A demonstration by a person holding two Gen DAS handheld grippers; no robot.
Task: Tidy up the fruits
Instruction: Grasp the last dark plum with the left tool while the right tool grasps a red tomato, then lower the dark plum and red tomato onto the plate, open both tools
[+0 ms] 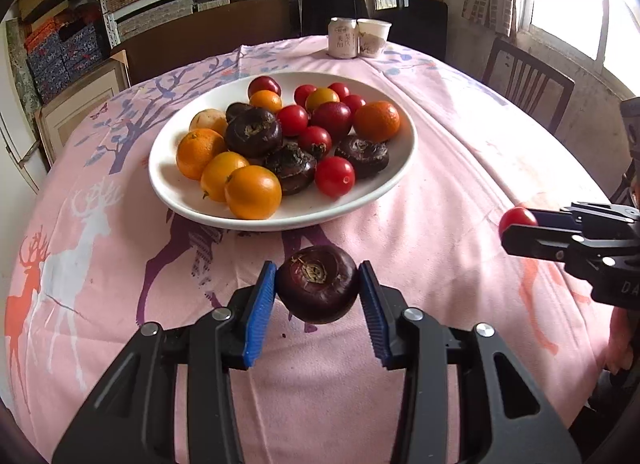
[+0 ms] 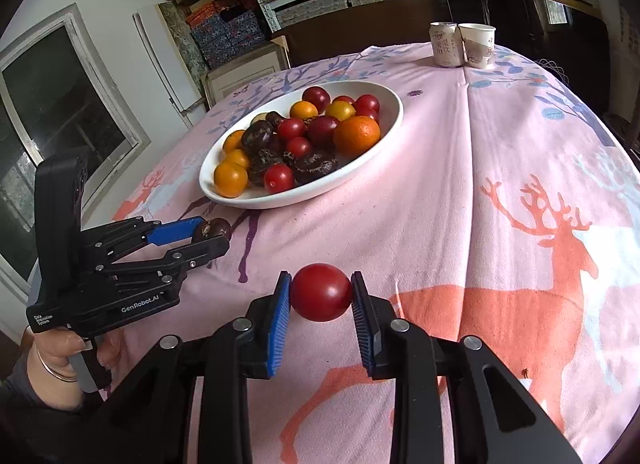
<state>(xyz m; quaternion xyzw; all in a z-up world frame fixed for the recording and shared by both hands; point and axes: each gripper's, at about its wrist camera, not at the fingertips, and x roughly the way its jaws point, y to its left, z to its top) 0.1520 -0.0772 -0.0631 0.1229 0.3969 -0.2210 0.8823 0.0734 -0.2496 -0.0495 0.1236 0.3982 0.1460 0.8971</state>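
My left gripper [image 1: 318, 290] is pinching a dark water chestnut [image 1: 318, 289] between its blue pads, holding it just above the pink cloth [image 1: 440, 168] on the surface, on my side of the plate [image 1: 180, 192]. My right gripper [image 2: 321, 293] is pinching a red tomato [image 2: 321, 292], also over the cloth and short of the plate. The plate is sitting toward the middle of the surface, holding oranges [image 1: 252, 192], tomatoes [image 1: 335, 177] and more chestnuts [image 1: 253, 133]. A can [image 1: 343, 38] and a cup [image 1: 373, 38] are standing side by side at the far edge.
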